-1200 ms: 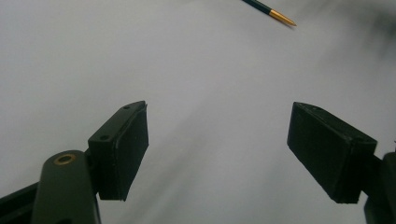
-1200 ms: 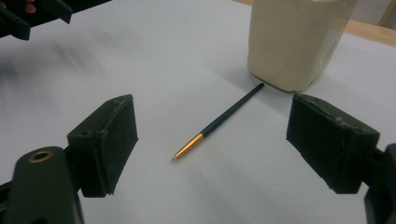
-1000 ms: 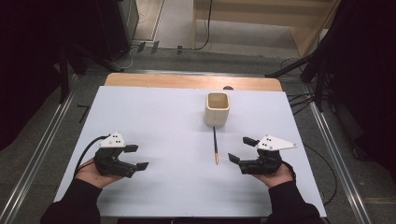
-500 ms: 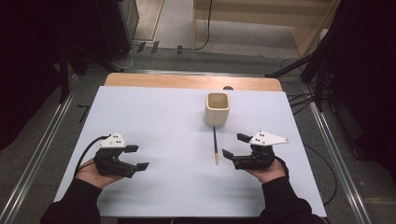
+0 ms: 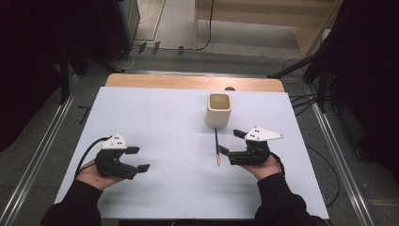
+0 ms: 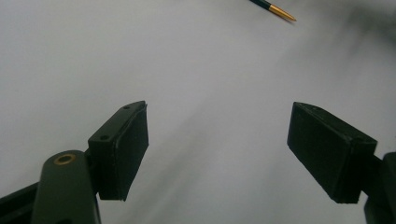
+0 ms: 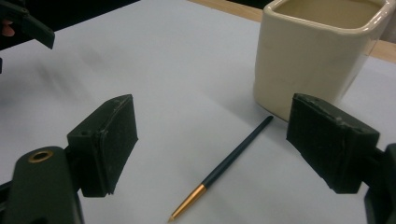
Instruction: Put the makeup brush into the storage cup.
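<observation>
- The right gripper [image 5: 230, 143] is held with jaws spread wide, empty, just beside the slim dark pen with a gold tip [image 7: 224, 168].
- The pen is laid flat on the white table [image 5: 160, 117], its dark end near the cream square ceramic cup [image 5: 219, 110].
- The left gripper [image 5: 139, 158] is held spread and empty, well apart.

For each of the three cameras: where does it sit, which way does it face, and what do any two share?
High view: above the near table edge, looking forward and down; forearms, left tongs, right tongs.
Left gripper view: on the left tongs, facing the white table.
Right gripper view: on the right tongs, facing the cream cup.
All share the pen.
</observation>
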`<state>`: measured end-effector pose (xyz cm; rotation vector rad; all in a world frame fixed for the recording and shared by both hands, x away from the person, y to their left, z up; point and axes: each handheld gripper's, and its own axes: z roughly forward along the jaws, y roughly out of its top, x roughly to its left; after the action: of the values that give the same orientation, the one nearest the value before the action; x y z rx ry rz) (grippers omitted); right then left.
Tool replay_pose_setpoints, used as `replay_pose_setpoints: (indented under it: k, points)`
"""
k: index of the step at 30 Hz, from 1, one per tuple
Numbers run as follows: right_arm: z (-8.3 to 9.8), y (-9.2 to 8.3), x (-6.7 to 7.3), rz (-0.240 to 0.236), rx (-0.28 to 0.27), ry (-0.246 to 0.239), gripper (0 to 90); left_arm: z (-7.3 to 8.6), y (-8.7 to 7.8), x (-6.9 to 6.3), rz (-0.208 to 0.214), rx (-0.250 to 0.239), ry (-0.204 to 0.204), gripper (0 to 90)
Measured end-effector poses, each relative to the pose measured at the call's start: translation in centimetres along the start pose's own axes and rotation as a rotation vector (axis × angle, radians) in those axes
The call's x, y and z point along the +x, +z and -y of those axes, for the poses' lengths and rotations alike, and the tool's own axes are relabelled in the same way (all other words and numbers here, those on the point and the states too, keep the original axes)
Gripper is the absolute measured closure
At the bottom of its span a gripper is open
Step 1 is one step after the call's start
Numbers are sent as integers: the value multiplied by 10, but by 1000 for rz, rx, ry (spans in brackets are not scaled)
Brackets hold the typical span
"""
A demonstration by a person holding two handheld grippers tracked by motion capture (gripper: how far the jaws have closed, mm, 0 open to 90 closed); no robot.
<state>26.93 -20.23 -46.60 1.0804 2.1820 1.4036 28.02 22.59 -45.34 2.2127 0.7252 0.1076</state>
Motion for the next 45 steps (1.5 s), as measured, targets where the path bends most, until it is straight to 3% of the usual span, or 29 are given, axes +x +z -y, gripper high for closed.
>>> replay_pose_setpoints:
  k: [21, 28, 39, 45]
  points:
    - [-14, 34, 3, 2, 6, -12, 180, 0, 0, 0, -1, -3, 4, 213]
    - [-24, 41, 6, 9, -43, -15, 183, 0, 1, -1, 3, -1, 5, 213]
    - [-27, 45, 7, 66, -35, -4, 184, -1, 0, 0, 10, -11, -2, 213]
    - [-29, 47, 12, 137, -38, 54, 189, -1, 1, -1, 22, -10, 5, 213]
